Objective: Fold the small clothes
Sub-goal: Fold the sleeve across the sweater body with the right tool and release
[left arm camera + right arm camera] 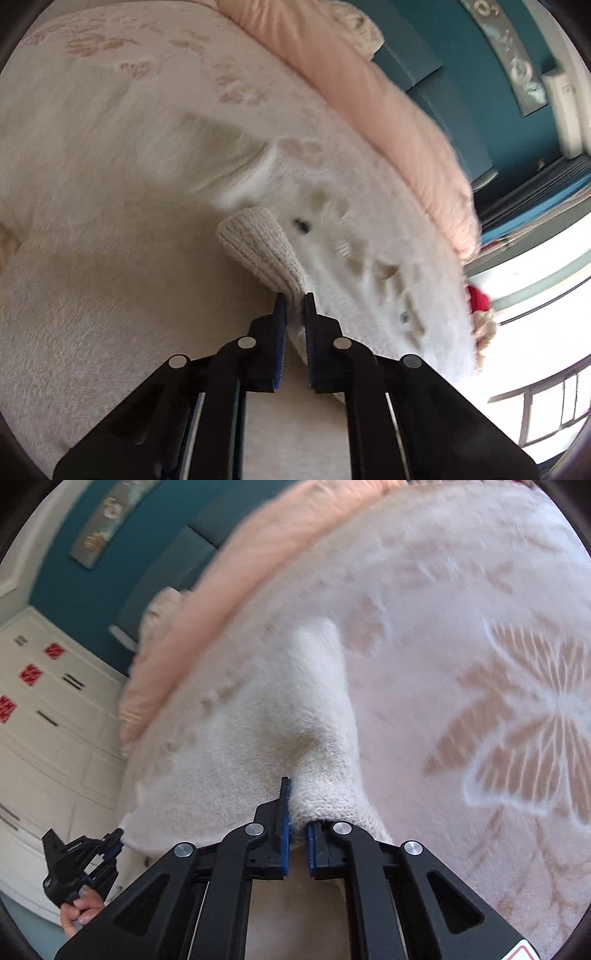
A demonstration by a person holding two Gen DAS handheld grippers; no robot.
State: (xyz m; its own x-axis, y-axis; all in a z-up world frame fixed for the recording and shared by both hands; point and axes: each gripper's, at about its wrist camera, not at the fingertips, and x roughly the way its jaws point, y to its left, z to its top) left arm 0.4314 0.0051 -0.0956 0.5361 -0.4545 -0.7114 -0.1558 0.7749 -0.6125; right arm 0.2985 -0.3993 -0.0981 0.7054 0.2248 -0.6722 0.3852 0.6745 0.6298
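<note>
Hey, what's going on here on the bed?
A person is folding a small cream sweater on a bed, with a handheld claw in each hand. The left claw is shut on a ribbed sleeve cuff. The right claw is shut on another part of the knit. The sweater is bunched, not yet neatly folded.

Teal wall (88,587) w/ long framed picture (107,520). White drawer unit (48,716) bearing red square stickers (31,674). Bed (461,627) w/ pale floral cover, pink duvet (369,85) along edge. Bright daylight at window (546,402).
</note>
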